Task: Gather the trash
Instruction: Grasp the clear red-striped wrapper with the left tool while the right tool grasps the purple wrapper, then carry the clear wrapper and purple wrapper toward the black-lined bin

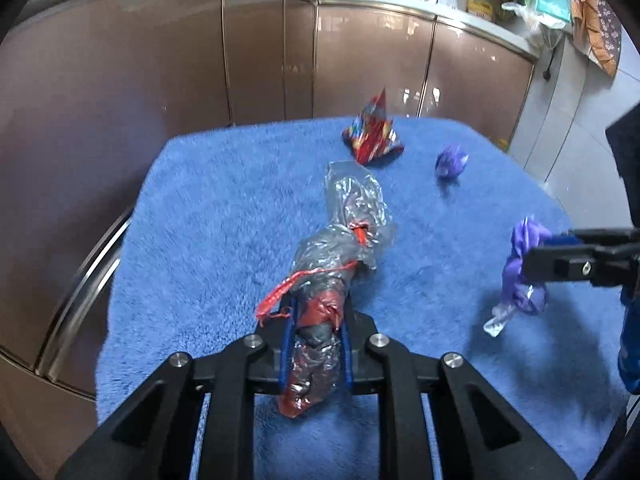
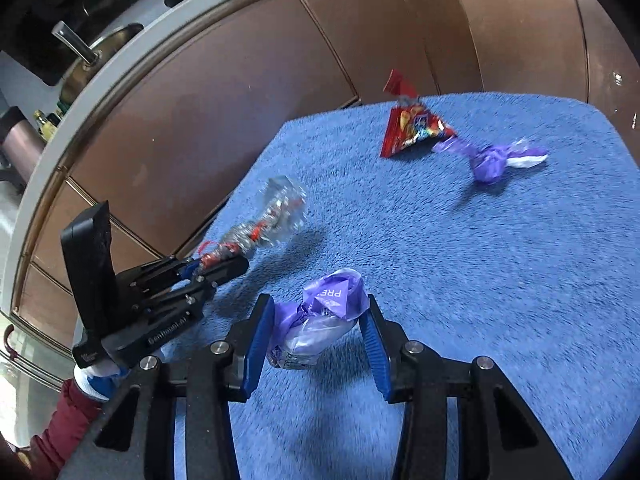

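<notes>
Both claws hold trash above the blue-towelled bench.

The left claw (image 1: 316, 344) is clamped on a crumpled silver-and-red plastic wrapper (image 1: 340, 248), lifted at the towel's (image 1: 208, 216) six o'clock; the right claw (image 2: 316, 328) grips a purple wrapper (image 2: 320, 312) at four o'clock. A red snack bag (image 1: 372, 132) lies at twelve o'clock, a twisted purple candy wrapper (image 1: 450, 162) just beside it at one. Brown cabinets (image 1: 160, 60) stand behind.

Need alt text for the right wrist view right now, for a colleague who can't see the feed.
The right gripper holds a crumpled purple wrapper between its blue pads, above a blue fluffy mat. At left, the left gripper clamps a twisted clear and red plastic bag. A red snack packet and another purple wrapper lie farther back.
</notes>
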The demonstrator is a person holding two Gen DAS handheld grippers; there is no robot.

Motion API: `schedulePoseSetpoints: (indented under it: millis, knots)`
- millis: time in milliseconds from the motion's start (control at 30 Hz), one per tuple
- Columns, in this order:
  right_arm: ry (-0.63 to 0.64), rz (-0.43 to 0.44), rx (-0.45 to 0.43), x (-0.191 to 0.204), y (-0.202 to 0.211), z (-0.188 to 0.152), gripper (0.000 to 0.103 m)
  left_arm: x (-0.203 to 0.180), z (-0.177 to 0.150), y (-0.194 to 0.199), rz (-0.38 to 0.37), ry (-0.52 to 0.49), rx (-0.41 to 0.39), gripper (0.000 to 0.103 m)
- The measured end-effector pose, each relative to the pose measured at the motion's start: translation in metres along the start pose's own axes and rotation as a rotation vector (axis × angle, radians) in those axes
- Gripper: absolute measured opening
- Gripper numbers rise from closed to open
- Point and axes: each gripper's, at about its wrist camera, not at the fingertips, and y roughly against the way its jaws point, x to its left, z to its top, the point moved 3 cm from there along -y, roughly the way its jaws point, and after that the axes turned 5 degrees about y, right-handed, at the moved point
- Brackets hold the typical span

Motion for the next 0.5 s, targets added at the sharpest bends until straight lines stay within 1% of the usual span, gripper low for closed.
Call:
schedulePoseSetpoints:
  millis: [67, 267, 300, 500]
  knots:
    - [-0.005, 0.004, -0.020, 0.003, 0.007, 0.000, 0.041, -0.010, 0.005, 0.014, 0.001, -0.012, -0.023, 0.017]
    - [-0.026, 0.013, -0.109, 0.002, 0.060, -0.011, 0.041, -0.051, 0.016, 0.053, 0.017, -0.074, -0.083, 0.017]
    - [-0.030, 0.011, -0.121, 0.004, 0.064, -0.011, 0.041, -0.063, 0.018, 0.062, 0.021, -0.085, -0.097, 0.017]
    - [-0.070, -0.008, -0.232, -0.008, 0.129, -0.024, 0.041, -0.119, 0.030, 0.093, 0.038, -0.150, -0.157, 0.017]
